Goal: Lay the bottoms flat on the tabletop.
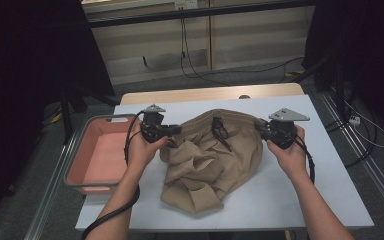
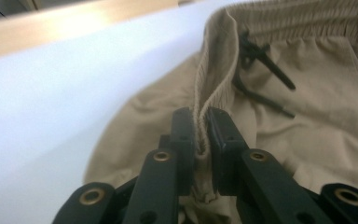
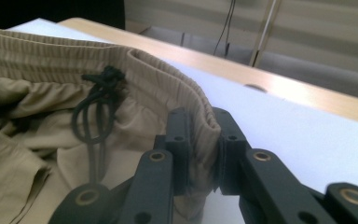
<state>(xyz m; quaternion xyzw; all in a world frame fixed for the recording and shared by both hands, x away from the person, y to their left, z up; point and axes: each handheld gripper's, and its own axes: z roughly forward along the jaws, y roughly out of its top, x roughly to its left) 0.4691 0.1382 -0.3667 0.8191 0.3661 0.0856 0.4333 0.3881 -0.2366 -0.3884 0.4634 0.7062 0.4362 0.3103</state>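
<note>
A pair of tan shorts lies crumpled on the white table, its ribbed elastic waistband toward the far side. A black drawstring hangs at the waistband's middle. My left gripper is shut on the waistband's left end; in the left gripper view the pads pinch a fold of the band. My right gripper is shut on the right end, and in the right gripper view the band runs between its jaws, with the drawstring beyond. The stretch of band between the two grippers stands a little off the table.
A pink tray with a grey rim sits at the table's left edge, close to the left forearm. A wooden strip borders the far edge. Cables lie on the floor beyond and to the right.
</note>
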